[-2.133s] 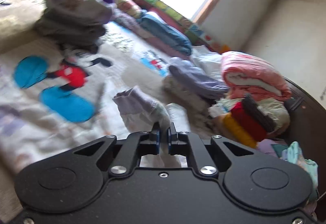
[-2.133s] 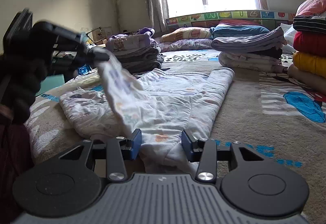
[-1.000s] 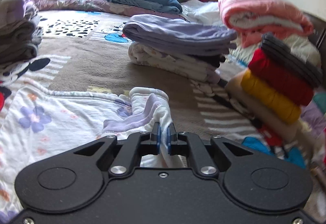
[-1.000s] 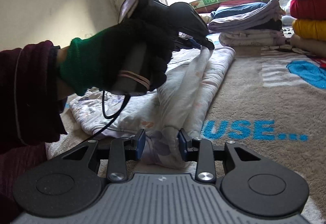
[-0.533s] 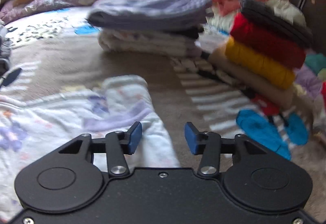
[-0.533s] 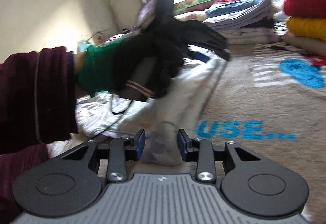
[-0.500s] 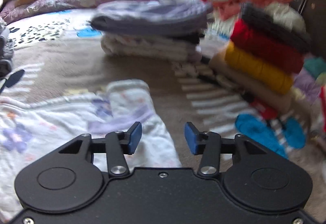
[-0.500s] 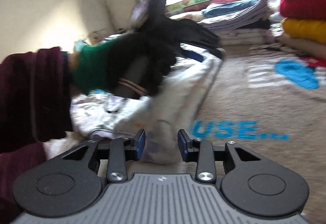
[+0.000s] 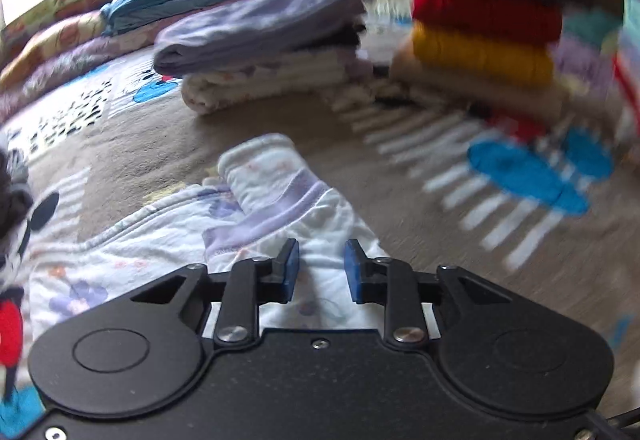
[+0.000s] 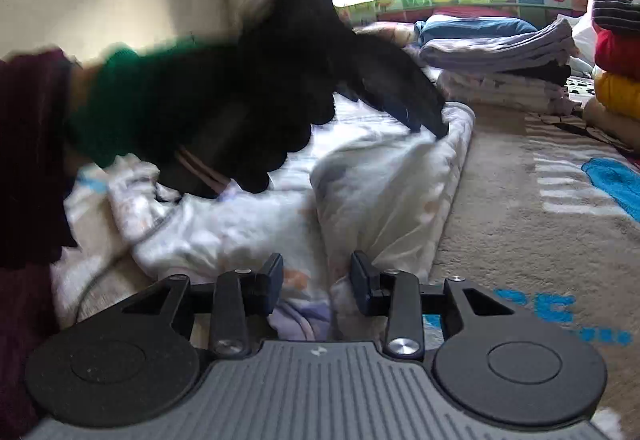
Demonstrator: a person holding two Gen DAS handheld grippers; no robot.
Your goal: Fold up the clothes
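A white quilted garment with a pale floral print and lilac trim (image 9: 280,200) is lying on the brown cartoon-patterned bed cover (image 9: 420,208), its sleeve already folded over the body. A second earlier the sleeve was being pinched by the left hand-held gripper (image 9: 318,268); it has since been let go and is now resting flat. The blue pads of that gripper are being drawn together again, parted narrowly, with fabric seen below the gap but not pressed. In the right wrist view, the gloved left hand (image 10: 224,108) is being blurred by motion above the garment (image 10: 384,180). The right hand-held gripper (image 10: 316,284) is being kept partly open around a bunched hem, which appears to be held. The sleeve fold is judged done; another fold is likely being started. Folded stacks of clothes (image 9: 260,52) are sitting well apart behind.
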